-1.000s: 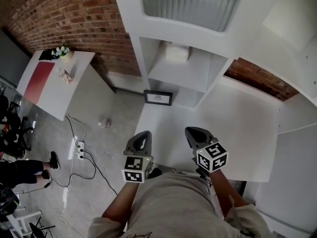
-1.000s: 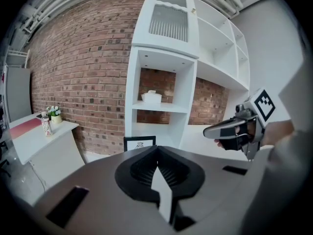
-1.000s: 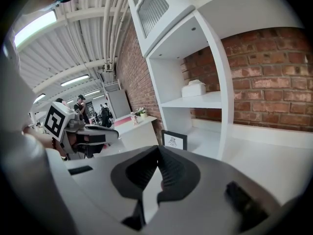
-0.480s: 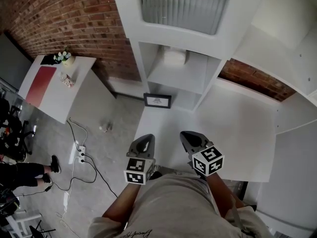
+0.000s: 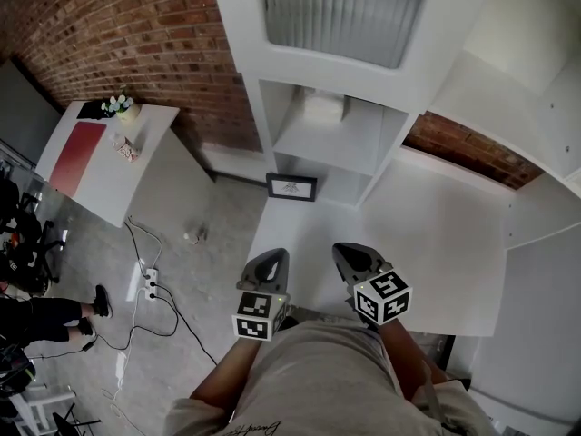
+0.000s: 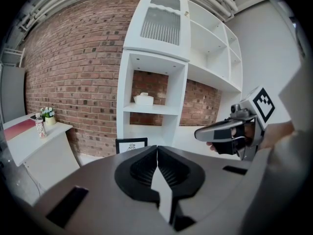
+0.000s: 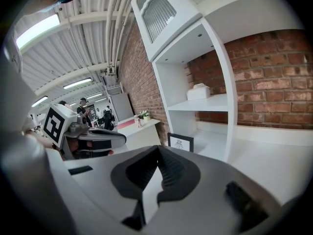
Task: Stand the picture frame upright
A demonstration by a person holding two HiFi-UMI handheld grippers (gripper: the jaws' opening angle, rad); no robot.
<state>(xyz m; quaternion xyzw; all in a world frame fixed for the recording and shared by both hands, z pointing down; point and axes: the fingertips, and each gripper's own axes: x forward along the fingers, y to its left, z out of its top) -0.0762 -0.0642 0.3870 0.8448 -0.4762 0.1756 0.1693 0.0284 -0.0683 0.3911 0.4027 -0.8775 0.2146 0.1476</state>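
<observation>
A small black picture frame (image 5: 291, 187) with a white print stands upright at the far left corner of the white desk (image 5: 436, 234), at the foot of the shelf unit. It also shows in the left gripper view as the frame (image 6: 131, 145) and in the right gripper view as the frame (image 7: 180, 142). My left gripper (image 5: 270, 261) hovers over the desk's near edge, shut and empty. My right gripper (image 5: 349, 255) is beside it, also shut with nothing between its jaws. Both are well short of the frame.
A white shelf unit (image 5: 340, 116) rises behind the frame, with a white box (image 5: 322, 104) on its middle shelf. A brick wall (image 5: 118, 34) runs behind. To the left stands a white side table (image 5: 100, 153) with a small plant; cables (image 5: 145, 275) lie on the floor.
Both grippers have drifted slightly and the head view has shifted a little; the frame stays upright in place. Both grippers remain shut.
</observation>
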